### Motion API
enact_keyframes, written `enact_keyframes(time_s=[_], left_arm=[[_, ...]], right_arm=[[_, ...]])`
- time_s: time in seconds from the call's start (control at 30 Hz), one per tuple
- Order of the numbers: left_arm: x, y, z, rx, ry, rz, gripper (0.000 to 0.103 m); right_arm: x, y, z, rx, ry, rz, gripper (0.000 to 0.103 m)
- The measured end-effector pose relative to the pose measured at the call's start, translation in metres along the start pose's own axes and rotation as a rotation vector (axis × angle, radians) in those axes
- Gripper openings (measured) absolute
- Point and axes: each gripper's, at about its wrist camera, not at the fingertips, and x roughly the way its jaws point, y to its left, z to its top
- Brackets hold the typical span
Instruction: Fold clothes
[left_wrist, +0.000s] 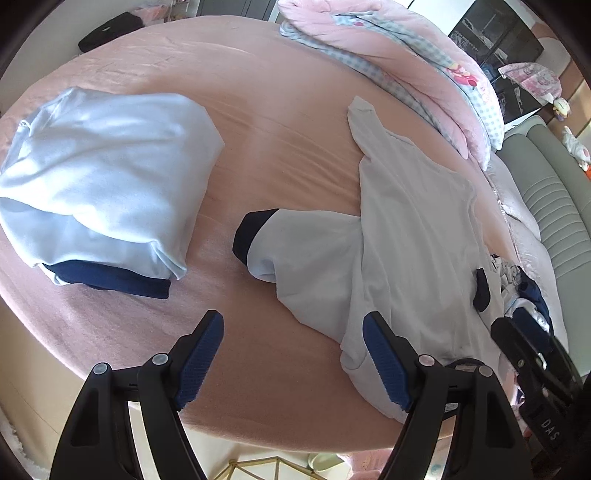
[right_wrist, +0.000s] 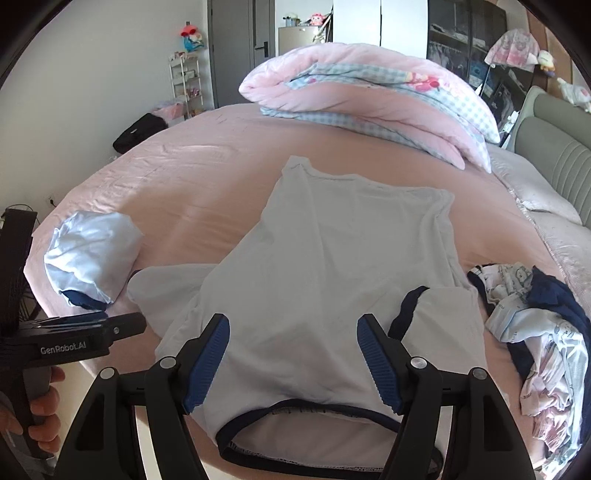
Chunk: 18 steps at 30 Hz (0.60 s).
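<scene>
Shirt (right_wrist: 332, 266), one, pale with navy trim, lies spread flat on the pink bed (right_wrist: 207, 192); one folded bundle (left_wrist: 99, 184) sits well apart; one loose heap (right_wrist: 546, 332) beside the shirt; both claws, left gripper (left_wrist: 293, 360) and right gripper (right_wrist: 293, 363), spread, holding nothing; one folded quilt (right_wrist: 369, 99) behind.
</scene>
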Motion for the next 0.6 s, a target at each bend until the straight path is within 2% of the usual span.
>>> enact_keyframes(time_s=[0.17,0.37,0.47,0.53,0.57,0.6], left_arm=[[0.017,0.002,0.006,-0.055,0.026,-0.046,0.077],[0.028,-0.007,0.012,-0.067,0.004,-0.041,0.077],[0.030,-0.012,0.015,-0.056,-0.018,-0.024,0.065],[0.033,-0.013,0.016,-0.069,-0.028,0.005,0.045],[0.035,-0.013,0.016,-0.076,-0.031,0.018,0.040],[0.036,-0.014,0.016,-0.077,-0.033,0.028,0.031]], right_arm=[[0.010,-0.011,-0.010,0.011,0.049,-0.019,0.071],[0.015,-0.029,-0.014,0.060,0.075,-0.014,0.071],[0.018,-0.036,-0.016,0.071,0.090,-0.020,0.071],[0.018,-0.041,-0.018,0.085,0.098,-0.017,0.071],[0.018,-0.043,-0.019,0.093,0.101,-0.014,0.071],[0.019,-0.045,-0.020,0.098,0.105,-0.012,0.071]])
